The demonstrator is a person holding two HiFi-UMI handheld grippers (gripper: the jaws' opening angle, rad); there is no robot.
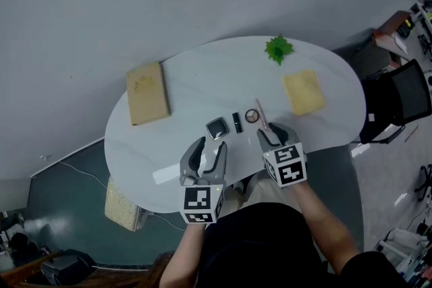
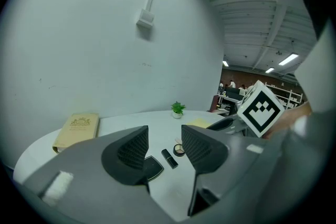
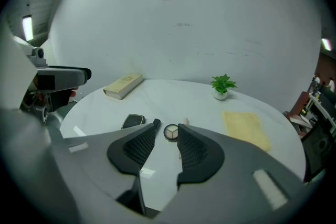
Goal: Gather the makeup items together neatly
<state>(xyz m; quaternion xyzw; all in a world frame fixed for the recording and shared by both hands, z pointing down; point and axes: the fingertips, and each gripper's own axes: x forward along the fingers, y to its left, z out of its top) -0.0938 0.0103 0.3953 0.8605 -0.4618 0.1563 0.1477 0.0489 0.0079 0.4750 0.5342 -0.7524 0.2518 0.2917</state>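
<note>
Round compact (image 1: pixel 252 116) lies open, pale powder pans inside; flat dark square compact (image 1: pixel 217 128) is shut. Black lipstick tube (image 1: pixel 236 122) sits between them, slim pinkish stick (image 1: pixel 262 115) just right, all on glossy white oval table (image 1: pixel 202 71). We see left gripper (image 1: pixel 211 145) and right gripper (image 1: pixel 272 133) tilted down over near edge, jaws apart, empty.

Open, empty tongs (image 2: pixel 164 139) hover above a black tube (image 2: pixel 169 158) on the white table (image 2: pixel 121 126).
</note>
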